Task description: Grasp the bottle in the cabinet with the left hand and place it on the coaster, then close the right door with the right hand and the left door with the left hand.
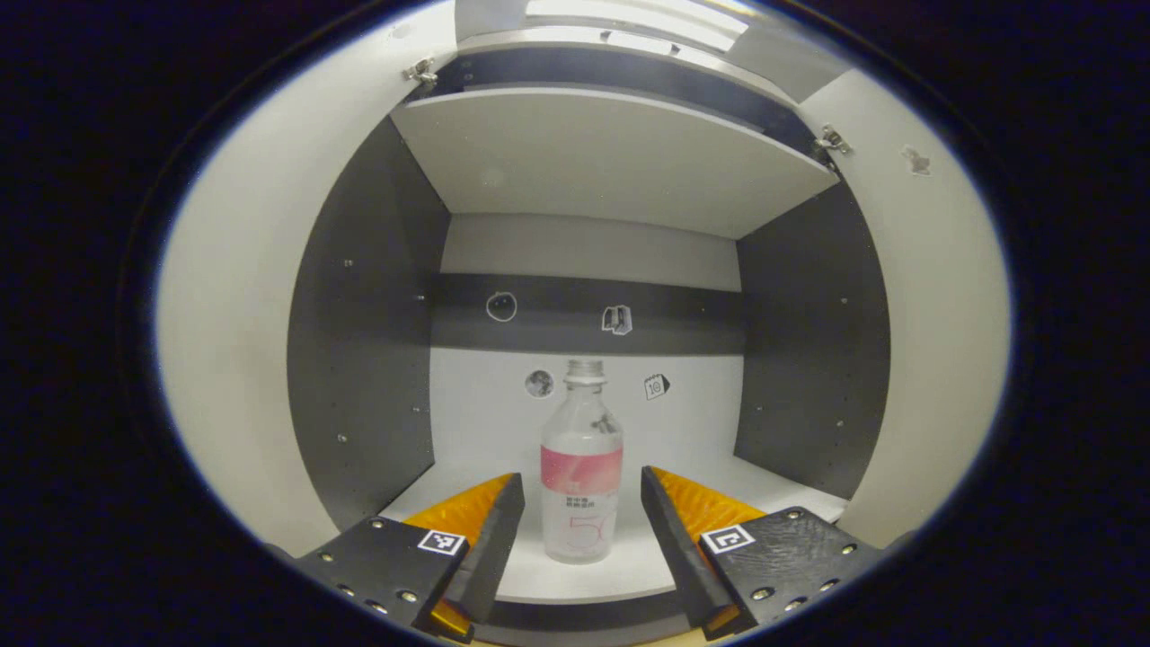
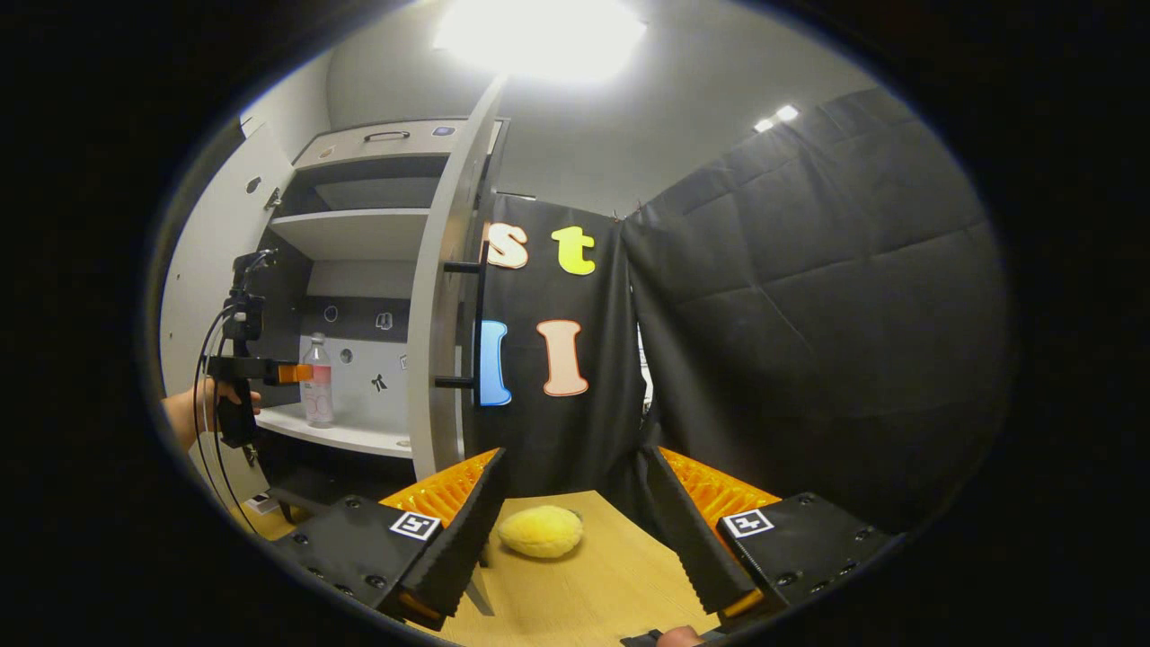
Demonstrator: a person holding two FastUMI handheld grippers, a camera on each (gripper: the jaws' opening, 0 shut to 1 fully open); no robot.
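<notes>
A clear plastic bottle (image 1: 581, 467) with a pink label stands upright on the lower shelf (image 1: 593, 584) of the open cabinet. My left gripper (image 1: 582, 494) is open, one finger on each side of the bottle, with gaps showing on both sides. In the right gripper view the same bottle (image 2: 316, 368) stands on the shelf, and the left gripper (image 2: 292, 373), held by a hand (image 2: 193, 409), reaches it from the left. My right gripper (image 2: 575, 512) hangs open over a wooden table (image 2: 593, 584), with nothing between its fingers.
The cabinet's right door (image 2: 445, 296) stands open edge-on with a dark bar handle (image 2: 476, 323). A fluffy yellow round thing (image 2: 541, 530) lies on the table. An upper shelf (image 1: 611, 153) spans above the bottle. Both open doors (image 1: 234, 341) flank the cabinet.
</notes>
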